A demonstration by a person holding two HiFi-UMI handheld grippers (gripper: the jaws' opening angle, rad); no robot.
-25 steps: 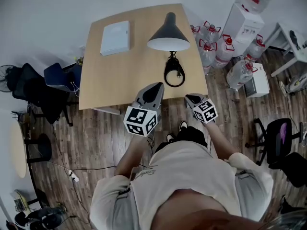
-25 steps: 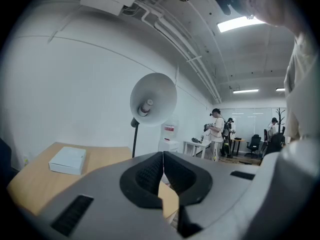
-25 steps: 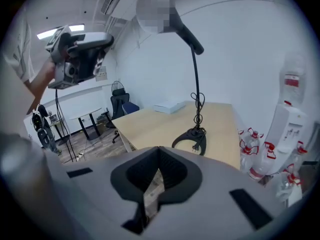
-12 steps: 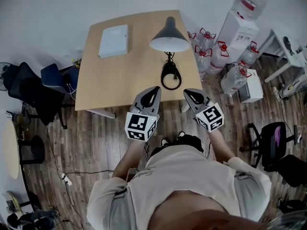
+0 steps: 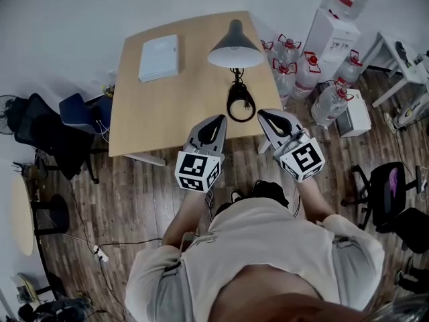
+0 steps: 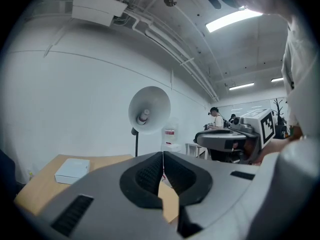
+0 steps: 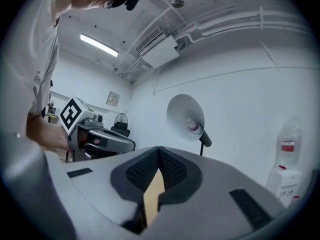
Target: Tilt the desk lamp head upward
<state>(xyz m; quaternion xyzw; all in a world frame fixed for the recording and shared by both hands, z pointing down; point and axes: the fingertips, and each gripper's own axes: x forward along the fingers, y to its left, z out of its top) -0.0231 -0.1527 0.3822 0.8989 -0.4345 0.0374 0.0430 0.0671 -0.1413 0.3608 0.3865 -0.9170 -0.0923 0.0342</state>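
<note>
Now the right gripper (image 5: 263, 113) has moved a little further over the near edge of the desk (image 5: 161, 113), toward the lamp (image 5: 234, 45); the left gripper (image 5: 219, 119) has hardly moved. Both have their jaws pressed together, with nothing between them. I judge that the reach is only starting. The lamp stands far right on the desk, untouched. Its neck joint is hidden under the shade.

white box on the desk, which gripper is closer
Left. The left gripper is at the desk's near edge, diagonally right of the white box; the right gripper is farther right, past the lamp base.
</note>
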